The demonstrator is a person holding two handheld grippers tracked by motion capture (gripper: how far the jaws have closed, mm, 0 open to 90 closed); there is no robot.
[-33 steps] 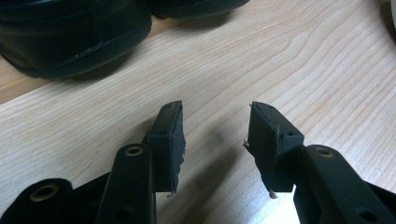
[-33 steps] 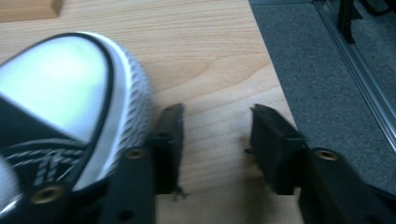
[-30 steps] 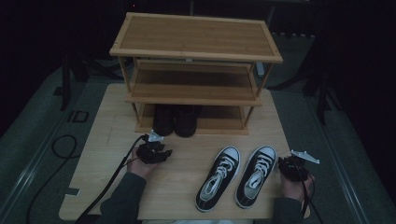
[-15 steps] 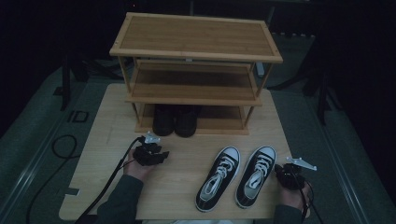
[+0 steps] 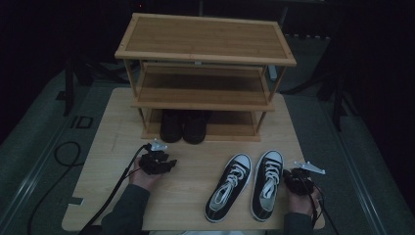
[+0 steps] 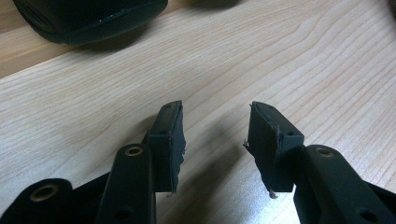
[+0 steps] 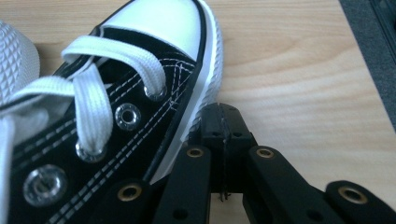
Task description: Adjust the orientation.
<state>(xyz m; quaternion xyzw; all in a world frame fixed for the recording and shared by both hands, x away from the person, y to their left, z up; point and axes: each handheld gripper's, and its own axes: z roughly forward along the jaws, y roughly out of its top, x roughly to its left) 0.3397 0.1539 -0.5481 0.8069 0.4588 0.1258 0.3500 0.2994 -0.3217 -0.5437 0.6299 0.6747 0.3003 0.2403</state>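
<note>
- Lying just beside the right gripper (image 5: 297, 180), on its left as the high view showed it, the right sneaker (image 5: 266, 183) was the nearer of the pair; its white sole rim touched or nearly touched the gripper's fingers (image 7: 219, 128) in the right gripper view.
- Those fingers were pressed together with nothing between them, so they would need to part before taking the shoe.
- The sneaker's long axis ran toe-away from the person, pointing toward the shoe rack (image 5: 205, 54), roughly parallel to the gripper.
- The left sneaker (image 5: 229, 186) lay beyond it, farther from the right fingers.
- The left gripper (image 5: 157, 162) sat well apart from both sneakers on the bench (image 5: 112, 127), fingers (image 6: 170, 140) spread and empty, closer to the black shoes (image 5: 183, 126) under the rack.
</note>
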